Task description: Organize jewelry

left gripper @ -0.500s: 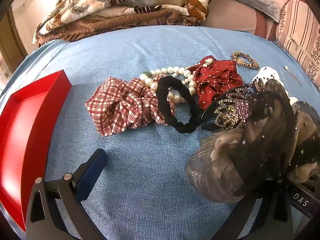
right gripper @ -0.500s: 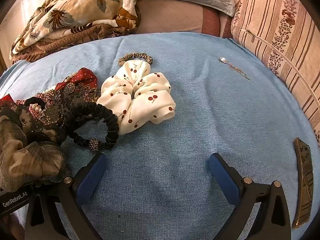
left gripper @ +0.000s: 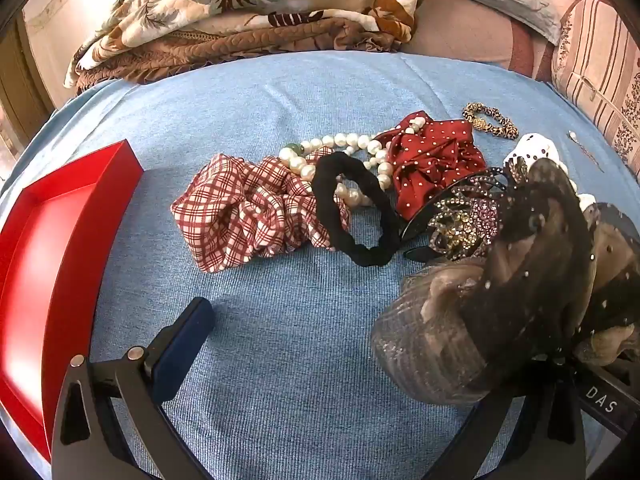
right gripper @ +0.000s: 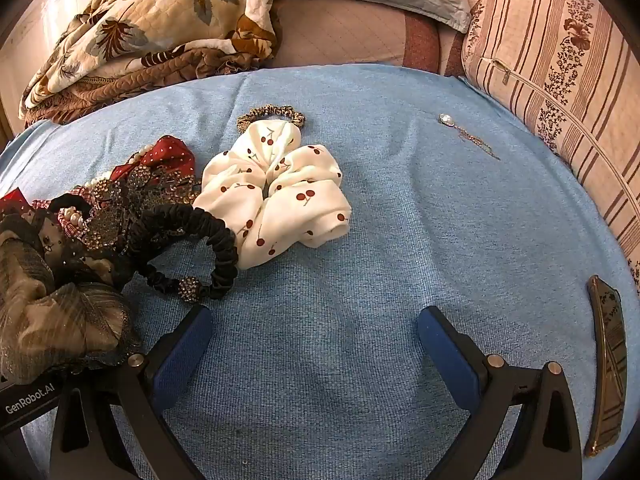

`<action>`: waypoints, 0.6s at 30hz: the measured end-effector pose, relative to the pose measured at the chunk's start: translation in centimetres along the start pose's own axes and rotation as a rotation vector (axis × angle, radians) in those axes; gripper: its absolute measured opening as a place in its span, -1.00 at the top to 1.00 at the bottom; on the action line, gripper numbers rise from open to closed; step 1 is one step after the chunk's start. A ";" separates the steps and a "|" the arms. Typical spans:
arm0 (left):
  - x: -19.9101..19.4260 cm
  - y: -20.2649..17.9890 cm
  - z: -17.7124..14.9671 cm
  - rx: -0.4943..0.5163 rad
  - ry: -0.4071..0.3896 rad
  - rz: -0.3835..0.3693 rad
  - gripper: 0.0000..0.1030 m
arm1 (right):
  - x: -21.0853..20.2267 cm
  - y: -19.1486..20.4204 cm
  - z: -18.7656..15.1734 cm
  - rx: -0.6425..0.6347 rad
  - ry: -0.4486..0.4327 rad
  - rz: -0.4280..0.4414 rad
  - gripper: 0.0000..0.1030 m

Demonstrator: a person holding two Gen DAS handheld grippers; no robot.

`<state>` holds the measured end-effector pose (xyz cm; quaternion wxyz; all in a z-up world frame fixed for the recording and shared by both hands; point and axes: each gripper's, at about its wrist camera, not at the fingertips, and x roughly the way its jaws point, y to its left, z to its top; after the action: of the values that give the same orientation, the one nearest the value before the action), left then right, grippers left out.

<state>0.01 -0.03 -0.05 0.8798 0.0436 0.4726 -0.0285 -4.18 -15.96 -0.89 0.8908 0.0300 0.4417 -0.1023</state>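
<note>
On the blue bed cover, a red tray lies at the far left, just beside the left hand-held gripper, whose jaws stand wide apart over bare cloth, holding nothing. Ahead of it lie a plaid scrunchie, a pearl necklace and a black hair tie; a brown mesh scrunchie hides its right finger. The right hand-held gripper is likewise spread and empty, with the white cherry scrunchie ahead of it to the left and a gold hair clip at its right.
</note>
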 end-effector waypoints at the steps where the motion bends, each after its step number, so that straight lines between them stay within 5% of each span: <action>1: 0.0 0.0 0.0 0.000 0.000 0.000 -1.00 | 0.0 0.0 0.0 0.000 0.000 0.000 -1.00; 12: -0.2 -0.2 0.2 0.032 0.022 -0.009 -1.00 | 0.0 -0.1 0.1 0.005 0.001 0.006 -1.00; 18: -1.8 1.4 -1.1 0.073 0.052 -0.062 -1.00 | -0.5 -0.6 -0.6 0.055 0.070 0.023 -1.00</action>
<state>-1.82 1.50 0.93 0.8637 0.0617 0.4950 -0.0718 -5.05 -16.36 -0.80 0.8748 0.0634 0.4692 -0.1031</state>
